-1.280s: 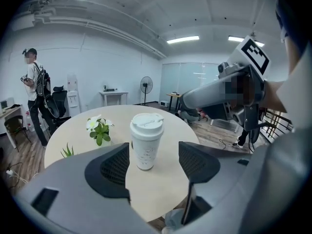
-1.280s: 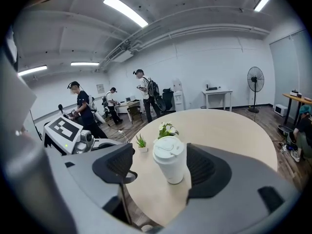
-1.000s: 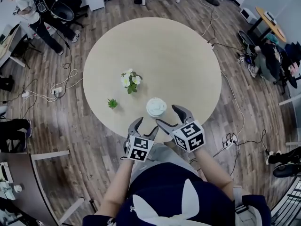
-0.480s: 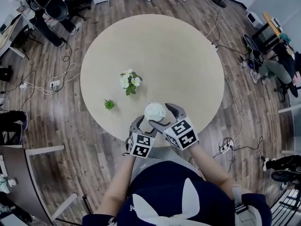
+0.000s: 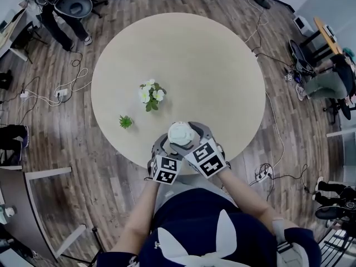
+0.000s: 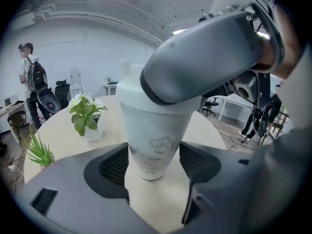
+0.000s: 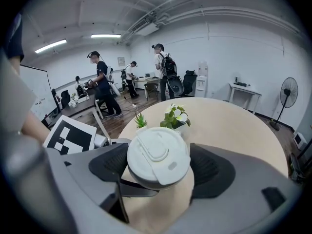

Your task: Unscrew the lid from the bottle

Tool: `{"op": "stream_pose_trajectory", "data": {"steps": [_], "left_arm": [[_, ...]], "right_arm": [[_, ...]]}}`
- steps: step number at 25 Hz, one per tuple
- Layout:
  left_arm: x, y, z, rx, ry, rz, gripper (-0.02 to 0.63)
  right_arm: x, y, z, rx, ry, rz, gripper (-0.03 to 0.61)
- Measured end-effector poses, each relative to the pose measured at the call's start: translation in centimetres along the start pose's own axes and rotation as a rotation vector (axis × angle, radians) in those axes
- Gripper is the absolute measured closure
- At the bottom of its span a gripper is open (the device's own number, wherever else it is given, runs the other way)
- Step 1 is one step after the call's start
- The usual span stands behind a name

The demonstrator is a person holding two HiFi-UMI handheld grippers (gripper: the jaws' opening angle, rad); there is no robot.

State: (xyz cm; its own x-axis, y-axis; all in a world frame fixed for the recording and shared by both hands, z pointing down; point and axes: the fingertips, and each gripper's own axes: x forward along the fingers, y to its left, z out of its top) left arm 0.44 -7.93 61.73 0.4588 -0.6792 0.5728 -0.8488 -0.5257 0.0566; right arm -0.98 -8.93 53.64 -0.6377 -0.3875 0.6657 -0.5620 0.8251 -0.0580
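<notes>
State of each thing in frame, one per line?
bottle: upright on table, lid on.
lid: seated on bottle.
left gripper: jaws flank bottle's lower body; grip unclear.
right gripper: open; jaws have just been opening, lid between them.
flower pot: upright.
small plant: upright.

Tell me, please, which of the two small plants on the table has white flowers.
The larger plant, nearer the middle of the table, carries the white flowers; the little plant near the edge has only spiky green leaves.
</notes>
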Motion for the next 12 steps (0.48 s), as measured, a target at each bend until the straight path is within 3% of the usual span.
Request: {"op": "stream_pose_trajectory", "data": {"steps": [12], "left_arm": [[0.4,0.03,-0.37,-0.005,0.071,0.005,0.296]], "right_arm": [[-0.19,0.03,-0.17,-0.035,0.011,0.027,0.187]]}}
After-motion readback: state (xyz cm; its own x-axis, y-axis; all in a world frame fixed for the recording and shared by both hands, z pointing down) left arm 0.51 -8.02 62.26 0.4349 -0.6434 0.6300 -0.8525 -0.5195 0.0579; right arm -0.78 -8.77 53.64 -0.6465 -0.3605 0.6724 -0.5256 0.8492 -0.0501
